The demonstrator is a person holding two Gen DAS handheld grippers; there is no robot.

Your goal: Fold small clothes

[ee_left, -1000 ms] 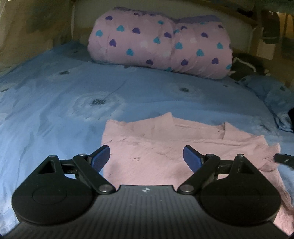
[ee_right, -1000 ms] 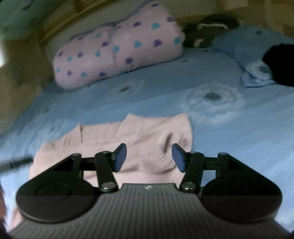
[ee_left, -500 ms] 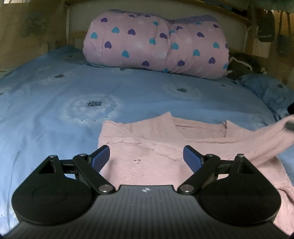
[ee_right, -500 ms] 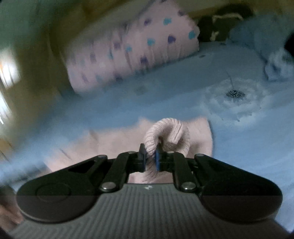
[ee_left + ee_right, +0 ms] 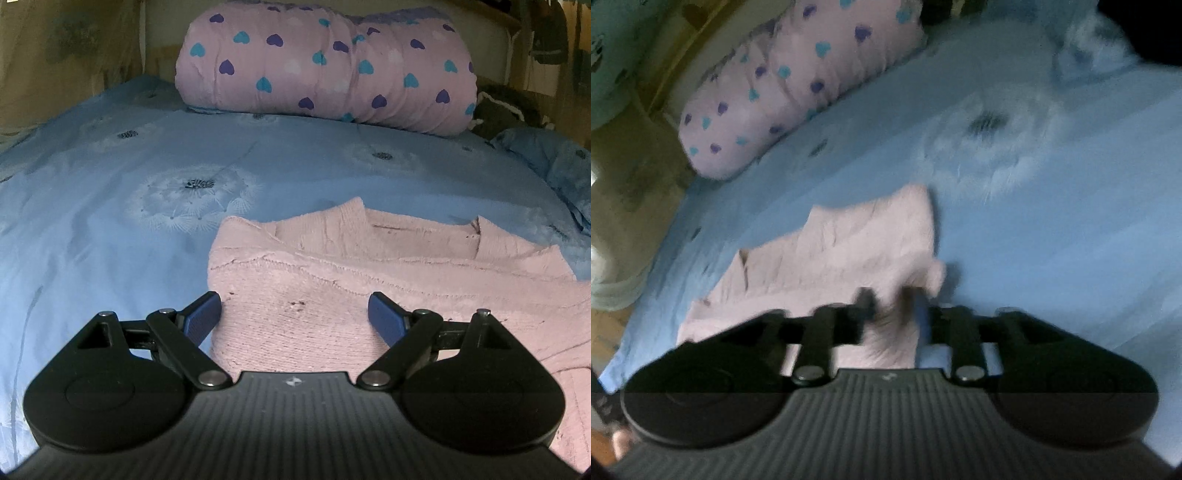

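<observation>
A small pink knit sweater (image 5: 332, 280) lies on the blue bedspread (image 5: 110, 206), with a sleeve folded across its body toward the right. My left gripper (image 5: 295, 317) is open and empty, its blue pads hovering over the sweater's near left part. In the blurred right wrist view the sweater (image 5: 842, 254) lies ahead and to the left. My right gripper (image 5: 890, 306) has its fingers a small gap apart over the sweater's right edge, with pink knit between them; the blur hides whether they pinch it.
A rolled pink quilt with blue and purple hearts (image 5: 325, 70) lies along the headboard. A crumpled blue pillow (image 5: 554, 166) and dark clothing (image 5: 502, 110) sit at the far right. A wooden wall borders the bed's left side (image 5: 55, 66).
My right gripper shut on the sweater's right sleeve, lifted it and carried it across the body. Its fingers now stand slightly apart and the sleeve lies down. My left gripper stayed open.
</observation>
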